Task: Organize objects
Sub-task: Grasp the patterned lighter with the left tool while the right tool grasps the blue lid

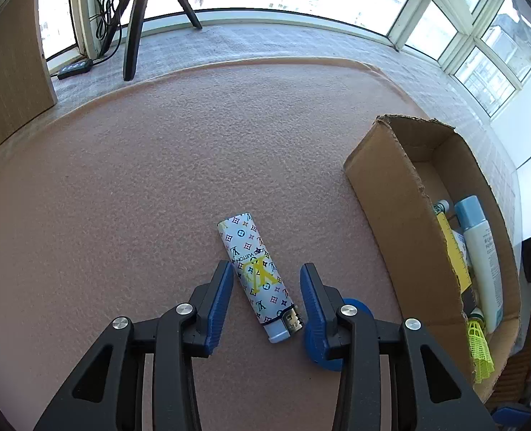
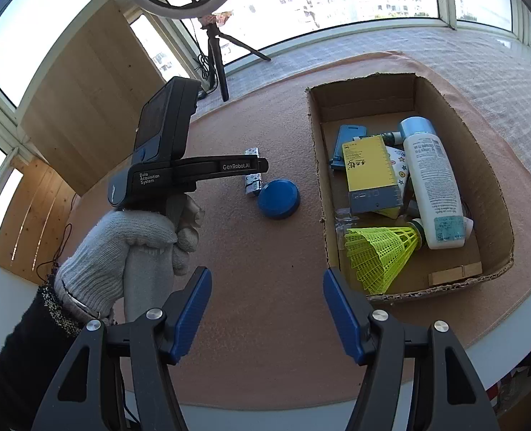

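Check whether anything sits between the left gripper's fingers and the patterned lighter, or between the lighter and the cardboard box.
Nothing blocks the left gripper: its open fingers already straddle the lighter, pads not visibly pressing. Toward the cardboard box, a blue round lid lies on the mat beside the lighter's metal end, on the box side. The box's near wall must be cleared by lifting.

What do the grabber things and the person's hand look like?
Each gripper, left and right, has black angular arms with silver bolts and ribbed blue pads. The left one's dark body reads "GenRobot.AI" and "Data Acquisition System". The hand wears a grey knitted glove and a dark sleeve.
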The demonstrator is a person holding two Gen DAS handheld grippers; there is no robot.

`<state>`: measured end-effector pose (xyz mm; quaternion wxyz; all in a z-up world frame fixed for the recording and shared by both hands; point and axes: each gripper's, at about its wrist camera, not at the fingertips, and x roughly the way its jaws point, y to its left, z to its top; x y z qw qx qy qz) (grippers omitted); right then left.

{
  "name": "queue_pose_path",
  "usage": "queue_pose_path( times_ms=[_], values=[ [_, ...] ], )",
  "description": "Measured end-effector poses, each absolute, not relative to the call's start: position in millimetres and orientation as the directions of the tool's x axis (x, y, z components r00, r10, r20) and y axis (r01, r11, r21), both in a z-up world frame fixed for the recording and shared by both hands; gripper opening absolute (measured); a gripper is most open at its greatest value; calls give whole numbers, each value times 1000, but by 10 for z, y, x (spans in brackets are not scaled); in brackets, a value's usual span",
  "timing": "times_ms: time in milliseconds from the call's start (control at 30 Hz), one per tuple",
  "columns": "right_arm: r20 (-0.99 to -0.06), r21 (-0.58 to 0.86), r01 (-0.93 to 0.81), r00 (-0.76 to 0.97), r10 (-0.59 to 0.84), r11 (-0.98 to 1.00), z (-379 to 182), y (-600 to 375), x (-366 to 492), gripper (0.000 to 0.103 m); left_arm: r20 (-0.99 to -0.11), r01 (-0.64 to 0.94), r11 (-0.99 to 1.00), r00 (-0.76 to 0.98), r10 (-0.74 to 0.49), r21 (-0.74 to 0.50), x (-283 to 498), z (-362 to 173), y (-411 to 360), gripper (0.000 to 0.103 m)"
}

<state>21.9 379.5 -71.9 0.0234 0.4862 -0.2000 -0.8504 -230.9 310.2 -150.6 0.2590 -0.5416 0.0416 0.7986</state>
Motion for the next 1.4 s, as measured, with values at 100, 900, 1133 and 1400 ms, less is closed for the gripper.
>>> queue_pose_path(
  times_ms=[100,900,1133,1400],
  values=[
    [-817,379,-146,-517,-256,-914,-785,3669,194,60,-888,-465,-859,-273,371,-215,-2322,-1567,3072,36],
    [-891,252,-326,-446,-87,-911,-1353,3387,-679,43,-878,-489,-846,-286,383,-210,-2343,-1587,2210,24],
    [-907,218,-365,-419,-50,-905,-1474,3415,-895,43,-878,-486,-852,-299,375,-198,-2275,-1592,1984,24],
    [-919,143,-353,-394,8,-925,-1519,3394,-1045,43,-877,-474,-859,-307,369,-195,-2235,-1604,1800,24]
  ],
)
